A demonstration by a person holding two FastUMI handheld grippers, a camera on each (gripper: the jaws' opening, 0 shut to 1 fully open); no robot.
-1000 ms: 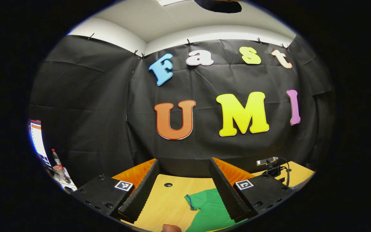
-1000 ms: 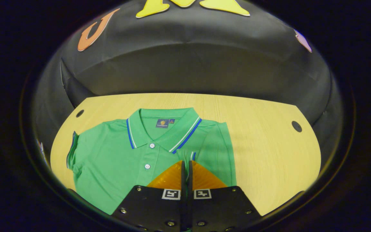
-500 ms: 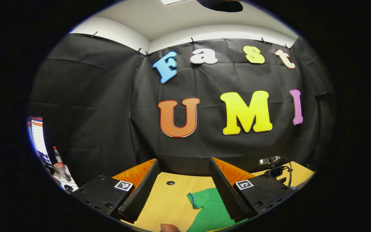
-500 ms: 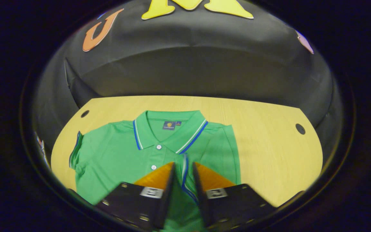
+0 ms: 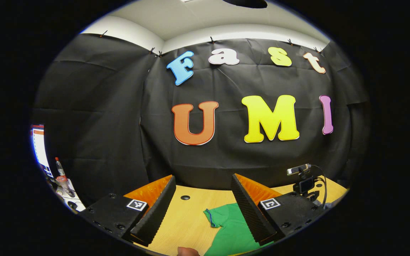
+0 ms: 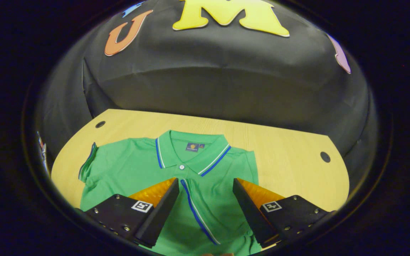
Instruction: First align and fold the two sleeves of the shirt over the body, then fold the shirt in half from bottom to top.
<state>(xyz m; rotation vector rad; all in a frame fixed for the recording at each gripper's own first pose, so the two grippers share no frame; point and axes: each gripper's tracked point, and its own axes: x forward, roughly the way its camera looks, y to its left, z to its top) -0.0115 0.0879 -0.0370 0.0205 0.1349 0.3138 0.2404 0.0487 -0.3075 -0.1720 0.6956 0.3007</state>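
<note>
In the right gripper view a green shirt (image 6: 133,170) lies flat on a wooden table (image 6: 290,167), filling the lower middle of the frame, its collar (image 6: 190,156) toward the black wall at the top. One sleeve (image 6: 205,213) is folded across the body, its blue-and-white trimmed cuff running diagonally down the lower centre; the other sleeve (image 6: 89,169) (at the left of the frame) is spread out to the side. The right gripper (image 6: 205,209) sits at the bottom centre above the folded sleeve with its fingers spread wide and nothing between them.

In the left gripper view the left gripper (image 5: 201,209) is at the bottom, fingers likewise spread apart and empty. Between them, low in the frame, a sleeve end of the shirt (image 5: 230,227) rests on the table (image 5: 183,220). A small camera (image 5: 303,179) on a stand is at the lower right, a bottle (image 5: 61,174) at the far left.
</note>
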